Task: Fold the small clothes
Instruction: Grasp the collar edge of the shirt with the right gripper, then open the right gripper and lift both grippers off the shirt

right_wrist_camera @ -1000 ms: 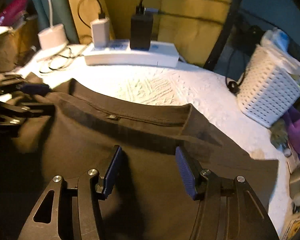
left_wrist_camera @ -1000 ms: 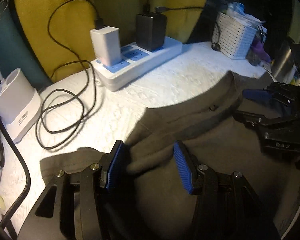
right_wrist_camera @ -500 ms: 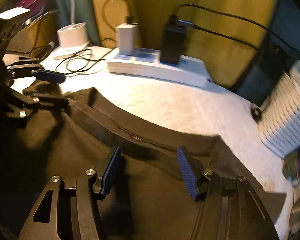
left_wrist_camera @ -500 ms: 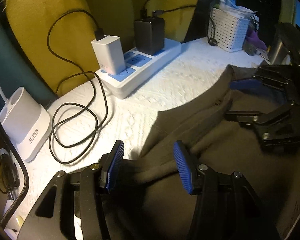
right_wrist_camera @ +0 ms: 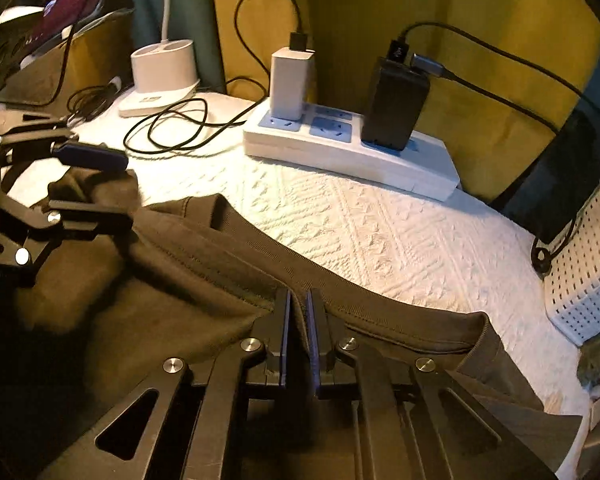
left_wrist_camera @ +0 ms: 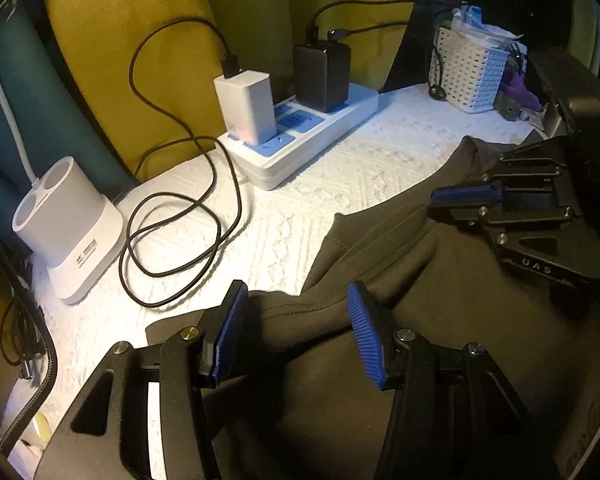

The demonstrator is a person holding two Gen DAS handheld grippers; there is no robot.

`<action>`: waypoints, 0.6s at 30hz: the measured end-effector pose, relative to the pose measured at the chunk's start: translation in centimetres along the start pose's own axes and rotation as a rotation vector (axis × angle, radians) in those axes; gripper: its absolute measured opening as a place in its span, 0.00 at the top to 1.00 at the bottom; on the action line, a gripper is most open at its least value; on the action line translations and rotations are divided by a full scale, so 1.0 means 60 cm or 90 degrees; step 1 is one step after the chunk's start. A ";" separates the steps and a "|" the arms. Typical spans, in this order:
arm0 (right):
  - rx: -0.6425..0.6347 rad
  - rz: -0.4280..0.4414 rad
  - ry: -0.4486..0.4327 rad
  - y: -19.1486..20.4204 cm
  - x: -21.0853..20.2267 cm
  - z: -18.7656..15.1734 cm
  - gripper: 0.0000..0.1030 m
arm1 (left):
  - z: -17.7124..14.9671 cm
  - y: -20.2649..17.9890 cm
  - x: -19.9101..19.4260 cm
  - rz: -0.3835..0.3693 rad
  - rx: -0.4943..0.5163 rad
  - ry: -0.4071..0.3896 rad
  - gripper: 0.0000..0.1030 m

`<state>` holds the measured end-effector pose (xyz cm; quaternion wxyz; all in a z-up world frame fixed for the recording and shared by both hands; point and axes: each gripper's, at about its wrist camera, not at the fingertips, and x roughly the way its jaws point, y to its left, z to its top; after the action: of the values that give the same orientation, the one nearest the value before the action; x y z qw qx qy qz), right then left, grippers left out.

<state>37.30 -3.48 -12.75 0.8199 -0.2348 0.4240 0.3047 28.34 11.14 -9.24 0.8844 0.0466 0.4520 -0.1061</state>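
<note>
Your right gripper [right_wrist_camera: 298, 320] has its 2 jaws pinched nearly together on a ridge of the dark garment [right_wrist_camera: 204, 264], right at the ribbed hem band along its far edge. Your left gripper [left_wrist_camera: 296, 332] stands wide open, its blue pads on either side of a bunched fold at the garment's left end, gripping nothing yet. The garment lies across the near part of the white textured cloth [left_wrist_camera: 340, 168], rumpled on the left and flatter toward the right.

The main risk, as I judge it, is an uneven lift. If you raise the right side while the left is not yet closed, the cloth will drag and twist, and the fold line will come out crooked. Close the left on a single clean edge, since the bunch between its pads looks like more than 1 layer and could slip or trap a crease.

The right hold also looks thin: only a narrow pinch of fabric sits in the jaws, so a quick pull could strip it out.

Watch the looped black cable [left_wrist_camera: 172, 240] just beside the left end, and the power strip [right_wrist_camera: 352, 152] behind it. A wide sweep could snag the cable and tug the chargers.
</note>
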 end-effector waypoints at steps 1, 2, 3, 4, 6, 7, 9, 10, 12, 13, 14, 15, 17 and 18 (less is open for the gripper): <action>0.006 -0.003 -0.001 -0.001 0.000 0.000 0.93 | -0.002 0.000 0.002 0.002 -0.001 0.003 0.50; 0.008 -0.006 -0.002 0.000 -0.001 -0.001 0.93 | -0.004 0.000 0.004 0.007 0.000 0.006 0.50; 0.010 -0.010 -0.002 0.000 -0.001 -0.001 0.93 | -0.007 0.001 0.007 0.026 0.004 0.010 0.50; 0.013 -0.015 -0.002 0.000 -0.002 -0.001 0.92 | -0.009 0.003 0.013 0.053 0.006 0.011 0.50; 0.027 -0.021 -0.004 -0.004 -0.003 -0.002 0.90 | -0.012 0.014 0.019 0.060 -0.013 0.012 0.42; 0.033 -0.025 -0.003 -0.005 -0.004 -0.004 0.87 | -0.013 0.020 0.020 0.068 -0.025 0.009 0.39; 0.041 -0.053 0.000 -0.007 -0.006 -0.005 0.57 | -0.013 0.021 0.017 0.111 -0.024 0.000 0.39; 0.046 -0.067 0.001 -0.012 -0.010 -0.008 0.50 | -0.014 0.022 0.014 0.140 -0.025 -0.008 0.39; 0.075 -0.078 0.004 -0.030 -0.022 -0.018 0.39 | -0.016 0.028 0.002 0.136 -0.044 -0.018 0.40; 0.084 -0.074 0.005 -0.034 -0.027 -0.023 0.39 | -0.018 0.030 -0.008 0.122 -0.056 -0.027 0.40; 0.095 -0.068 0.005 -0.041 -0.038 -0.034 0.39 | -0.021 0.030 -0.017 0.112 -0.062 -0.033 0.40; 0.101 -0.064 0.002 -0.044 -0.048 -0.043 0.39 | -0.024 0.031 -0.027 0.103 -0.065 -0.041 0.40; 0.110 -0.072 0.003 -0.049 -0.067 -0.063 0.39 | -0.033 0.022 -0.053 0.096 -0.064 -0.057 0.40; 0.114 -0.076 0.003 -0.050 -0.075 -0.071 0.39 | -0.037 0.017 -0.063 0.092 -0.064 -0.064 0.40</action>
<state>35.03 -9.68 -10.87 0.8534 -0.1864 0.4362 0.2158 24.67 13.06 -7.48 0.9124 0.0294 0.4076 -0.0210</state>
